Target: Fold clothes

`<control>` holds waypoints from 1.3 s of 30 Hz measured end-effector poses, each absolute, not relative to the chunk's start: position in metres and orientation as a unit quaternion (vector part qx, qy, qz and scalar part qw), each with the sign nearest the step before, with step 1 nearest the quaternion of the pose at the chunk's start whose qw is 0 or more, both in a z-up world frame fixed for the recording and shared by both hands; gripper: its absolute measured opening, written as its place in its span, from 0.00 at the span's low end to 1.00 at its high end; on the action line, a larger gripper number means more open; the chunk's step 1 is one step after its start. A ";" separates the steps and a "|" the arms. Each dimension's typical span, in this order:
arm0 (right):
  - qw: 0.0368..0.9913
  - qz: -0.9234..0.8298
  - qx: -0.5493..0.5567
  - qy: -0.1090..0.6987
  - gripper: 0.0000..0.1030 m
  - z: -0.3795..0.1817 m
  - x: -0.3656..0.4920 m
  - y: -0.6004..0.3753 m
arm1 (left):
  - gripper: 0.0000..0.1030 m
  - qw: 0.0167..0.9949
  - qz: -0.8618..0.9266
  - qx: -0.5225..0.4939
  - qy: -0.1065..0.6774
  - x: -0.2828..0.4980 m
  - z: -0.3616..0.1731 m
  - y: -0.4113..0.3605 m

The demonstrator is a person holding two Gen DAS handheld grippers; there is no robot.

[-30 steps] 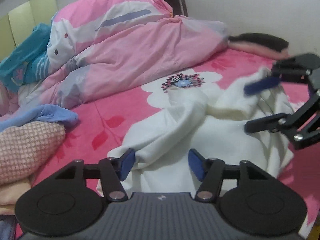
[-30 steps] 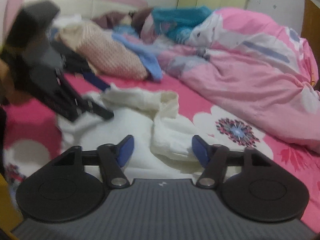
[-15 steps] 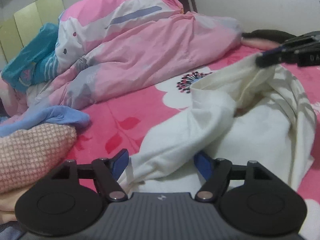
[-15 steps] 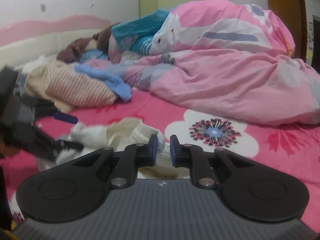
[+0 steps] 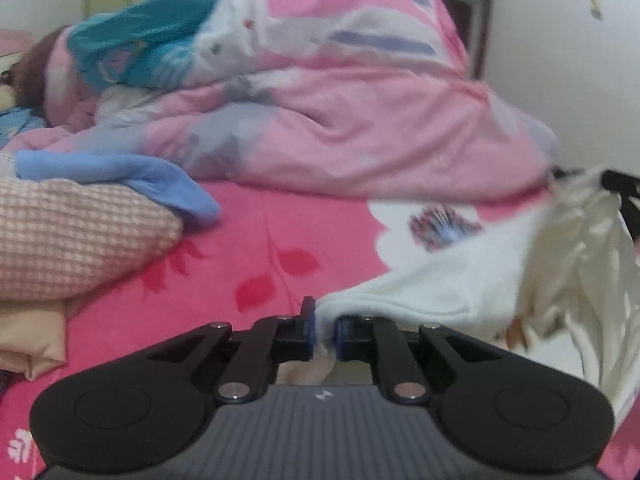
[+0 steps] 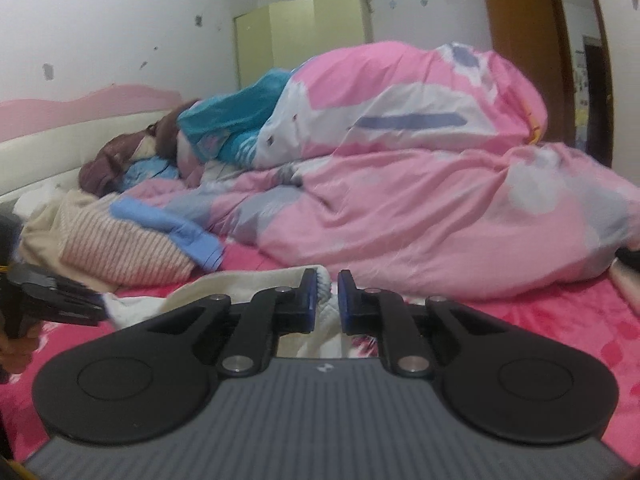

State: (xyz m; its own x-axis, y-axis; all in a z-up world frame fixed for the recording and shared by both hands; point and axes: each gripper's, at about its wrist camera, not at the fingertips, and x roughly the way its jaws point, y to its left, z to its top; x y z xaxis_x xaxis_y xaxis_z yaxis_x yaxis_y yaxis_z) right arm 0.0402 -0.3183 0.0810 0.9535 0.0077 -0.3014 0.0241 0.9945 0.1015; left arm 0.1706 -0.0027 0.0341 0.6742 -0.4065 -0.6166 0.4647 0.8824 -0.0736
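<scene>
A white garment [image 5: 460, 280] hangs stretched over the pink bed between both grippers. My left gripper [image 5: 324, 320] is closing its blue pads on one edge of the cloth, which sits pinched between them. In the right wrist view my right gripper [image 6: 325, 284] is shut on another edge of the white garment [image 6: 240, 284], held above the sheet. The left gripper [image 6: 60, 296] shows at the far left of that view, with a hand [image 6: 16, 344] under it. A dark part of the right gripper [image 5: 618, 184] peeks out behind the lifted cloth.
A bunched pink duvet [image 5: 360, 120] fills the back of the bed. A pink checked garment [image 5: 72, 240] and a blue cloth [image 5: 160, 184] lie at the left. The flowered pink sheet [image 5: 260, 248] lies bare in the middle. A yellow-green wardrobe [image 6: 304, 36] and a wooden door [image 6: 520, 40] stand behind.
Both grippers went from open around the white garment to shut on it, the right first, then the left. Both have lifted and rolled, and the cloth now hangs stretched between them.
</scene>
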 end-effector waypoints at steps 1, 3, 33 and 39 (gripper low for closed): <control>0.987 -0.008 0.055 0.150 0.09 0.084 0.046 -0.322 | 0.09 0.916 -0.233 0.035 0.324 0.176 0.039 -0.002; 0.988 -0.015 0.060 0.145 0.03 0.090 0.059 -0.329 | 0.09 0.920 -0.224 0.018 0.320 0.188 0.046 -0.004; 0.956 -0.102 0.081 0.264 0.04 -0.062 0.297 -0.380 | 0.12 0.895 -0.175 -0.048 0.408 0.369 -0.073 -0.061; 0.947 -0.095 0.144 0.272 0.46 -0.034 0.269 -0.392 | 0.46 0.888 -0.186 -0.079 0.412 0.356 -0.053 -0.051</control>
State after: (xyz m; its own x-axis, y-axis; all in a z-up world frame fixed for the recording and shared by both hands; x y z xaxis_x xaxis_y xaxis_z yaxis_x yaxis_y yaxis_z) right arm 0.2694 -0.3924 -0.0344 0.8345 -0.1018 -0.5415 0.2583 0.9404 0.2211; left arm 0.3560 -0.0509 -0.0528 0.5907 -0.3962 -0.7029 0.2665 0.9181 -0.2935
